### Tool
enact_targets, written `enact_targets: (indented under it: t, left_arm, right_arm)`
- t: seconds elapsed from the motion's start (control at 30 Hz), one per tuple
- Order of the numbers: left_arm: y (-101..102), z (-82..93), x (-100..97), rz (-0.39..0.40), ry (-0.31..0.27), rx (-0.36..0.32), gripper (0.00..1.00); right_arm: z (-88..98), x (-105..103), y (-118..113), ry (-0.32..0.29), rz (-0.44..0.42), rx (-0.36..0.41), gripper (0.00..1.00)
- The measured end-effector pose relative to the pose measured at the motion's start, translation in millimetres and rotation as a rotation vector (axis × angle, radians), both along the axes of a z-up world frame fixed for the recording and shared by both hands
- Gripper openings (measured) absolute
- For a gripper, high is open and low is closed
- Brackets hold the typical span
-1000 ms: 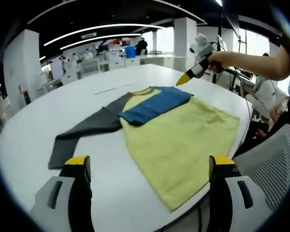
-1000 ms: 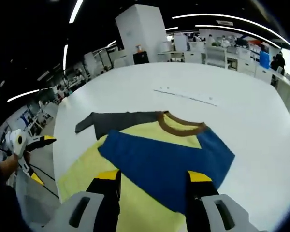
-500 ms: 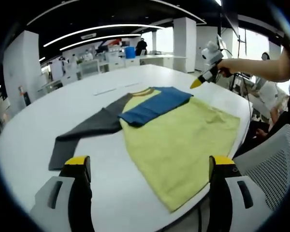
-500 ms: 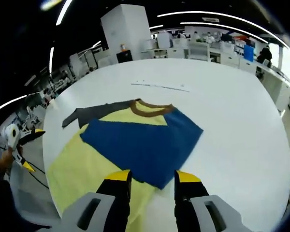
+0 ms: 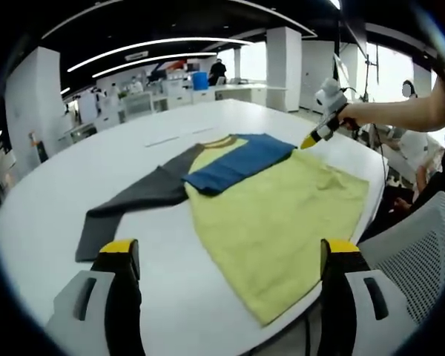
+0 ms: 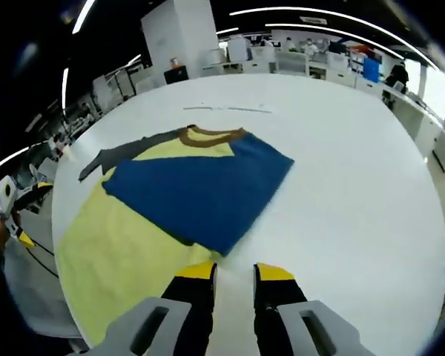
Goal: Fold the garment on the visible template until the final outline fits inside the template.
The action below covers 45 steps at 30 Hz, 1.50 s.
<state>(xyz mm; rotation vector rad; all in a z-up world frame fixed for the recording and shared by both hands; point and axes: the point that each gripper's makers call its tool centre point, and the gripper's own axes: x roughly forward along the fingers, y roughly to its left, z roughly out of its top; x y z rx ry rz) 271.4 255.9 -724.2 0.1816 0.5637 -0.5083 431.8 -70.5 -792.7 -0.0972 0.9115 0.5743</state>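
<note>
shirt: the long-sleeve shirt [image 5: 271, 215] lies flat on the round white table [image 5: 52, 193], yellow body running toward the table's near edge, brown collar [image 6: 208, 136] at the far end.

blue sleeve: the blue sleeve [image 6: 196, 189] is already folded in across the chest, lying on top of the yellow. Looks like one fold down.

grey sleeve: the grey sleeve [image 5: 130, 200] sticks straight out from the shirt on the opposite side, so I'd say that's the next one to bring in.

template: honestly can't make out a clear template outline. There's a thin line [image 6: 226, 108] on the table beyond the collar, can't tell what it is.

left gripper: the left gripper [image 5: 226, 256] has jaws wide apart, nothing in them, hanging off the hem end of the shirt.

right gripper: the right gripper [image 6: 233, 273] has jaws close together with a narrow gap, nothing between them, just beside the blue sleeve's edge.

tip: pinch the grey sleeve out near the cuff, lift only enough to clear the cloth, lay it over the blue one, and don't drag the body off the table edge.
</note>
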Motion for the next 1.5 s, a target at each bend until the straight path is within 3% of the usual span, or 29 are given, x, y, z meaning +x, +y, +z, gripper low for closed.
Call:
enact_targets:
  t: [0.63,0.87,1.07,1.2,1.5]
  left_arm:
    - [1,-3.6,-1.7,-0.004,0.01,0.0,0.98]
    - [1,-0.9,0.6,0.001,-0.002,-0.009,0.97]
    - [3,-3.1,-0.5,0.004,0.001,-0.012,0.97]
    - [3,-3.7,-0.3,0.009,-0.002,-0.017,0.96]
    - [4,-5.6,-1.6,0.008,0.003,-0.016,0.96]
  right_arm:
    - [-9.7,10,19,-0.034,-0.073,0.079,0.01]
    - [-9.4,11,17,-0.034,-0.086,0.058,0.0]
    - [-7.7,13,2,-0.055,-0.049,-0.032,0.0]
    - [-2.8,15,0,-0.064,-0.043,-0.046,0.0]
    - [4.5,20,-7,-0.114,0.041,-0.19,0.0]
